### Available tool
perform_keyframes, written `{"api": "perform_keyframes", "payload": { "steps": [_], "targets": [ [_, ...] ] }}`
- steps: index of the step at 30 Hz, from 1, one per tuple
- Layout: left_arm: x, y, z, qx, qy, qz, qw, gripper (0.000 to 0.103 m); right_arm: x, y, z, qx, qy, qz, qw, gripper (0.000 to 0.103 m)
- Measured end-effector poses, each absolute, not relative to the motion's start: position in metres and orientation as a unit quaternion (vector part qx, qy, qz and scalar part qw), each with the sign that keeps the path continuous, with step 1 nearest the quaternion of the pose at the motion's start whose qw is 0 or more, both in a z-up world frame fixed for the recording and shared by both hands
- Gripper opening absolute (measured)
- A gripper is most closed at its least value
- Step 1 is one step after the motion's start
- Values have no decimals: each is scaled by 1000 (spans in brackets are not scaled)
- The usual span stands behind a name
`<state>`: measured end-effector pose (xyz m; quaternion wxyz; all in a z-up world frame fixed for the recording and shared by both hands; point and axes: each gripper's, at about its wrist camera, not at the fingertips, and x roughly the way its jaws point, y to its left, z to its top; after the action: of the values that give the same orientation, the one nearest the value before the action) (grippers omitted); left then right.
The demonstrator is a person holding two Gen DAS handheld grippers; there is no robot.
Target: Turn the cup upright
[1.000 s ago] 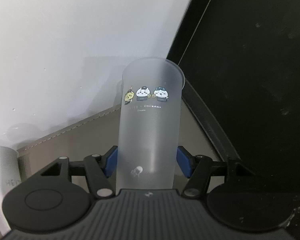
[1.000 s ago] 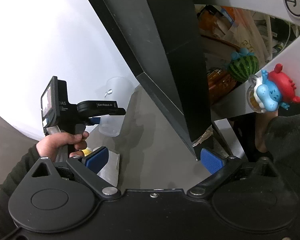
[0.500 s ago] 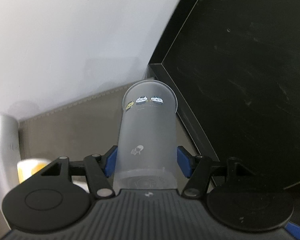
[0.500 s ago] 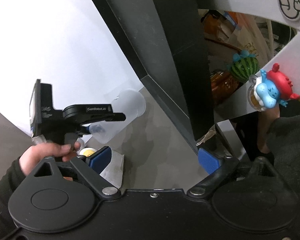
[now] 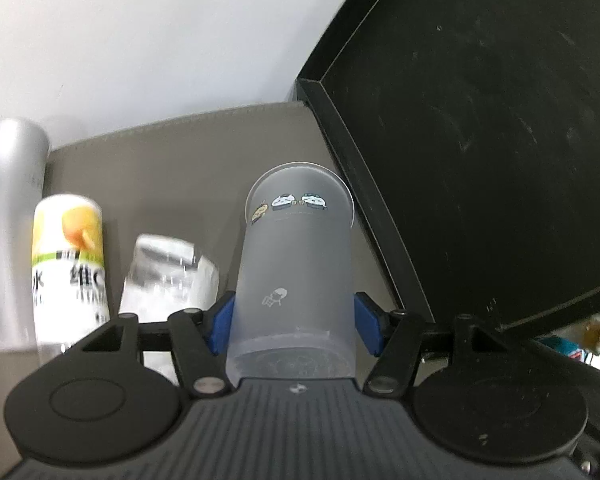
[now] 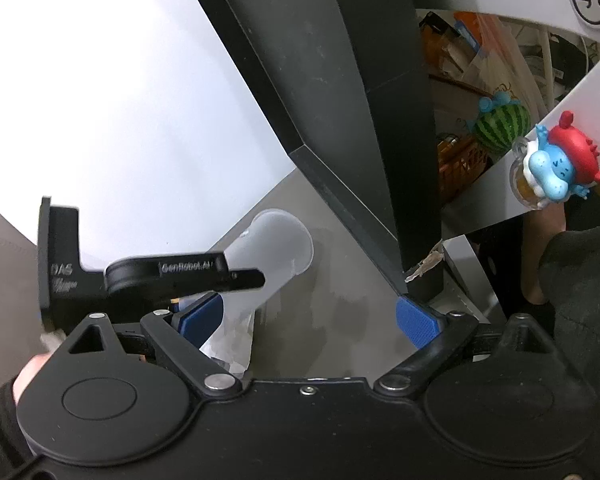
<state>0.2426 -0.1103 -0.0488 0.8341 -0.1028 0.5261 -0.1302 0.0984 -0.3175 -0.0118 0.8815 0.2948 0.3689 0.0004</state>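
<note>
Between left tool pads | cup clamped, tilted | right tool apart

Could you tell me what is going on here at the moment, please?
A person holds a gripper in each hand. The left gripper is shut on a frosted plastic cup with cartoon characters, gripping it near its base, with the open mouth pointing away and tilted over the grey mat. The right gripper is open and holds nothing. A yellow-labelled can, a silver tumbler and a clear glass stand to the left.
</note>
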Motion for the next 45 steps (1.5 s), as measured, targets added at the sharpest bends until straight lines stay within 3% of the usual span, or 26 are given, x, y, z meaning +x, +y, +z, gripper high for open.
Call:
{"api": "perform_keyframes", "payload": {
  "steps": [20, 45],
  "targets": [
    [163, -75, -47, -175, 537, -128, 815, 61, 105, -310, -29, 346, 408, 22, 845, 94],
    [82, -53, -58, -199, 549, -145, 799, 61, 112, -258, -68, 382, 527, 96, 753, 96]
  ]
}}
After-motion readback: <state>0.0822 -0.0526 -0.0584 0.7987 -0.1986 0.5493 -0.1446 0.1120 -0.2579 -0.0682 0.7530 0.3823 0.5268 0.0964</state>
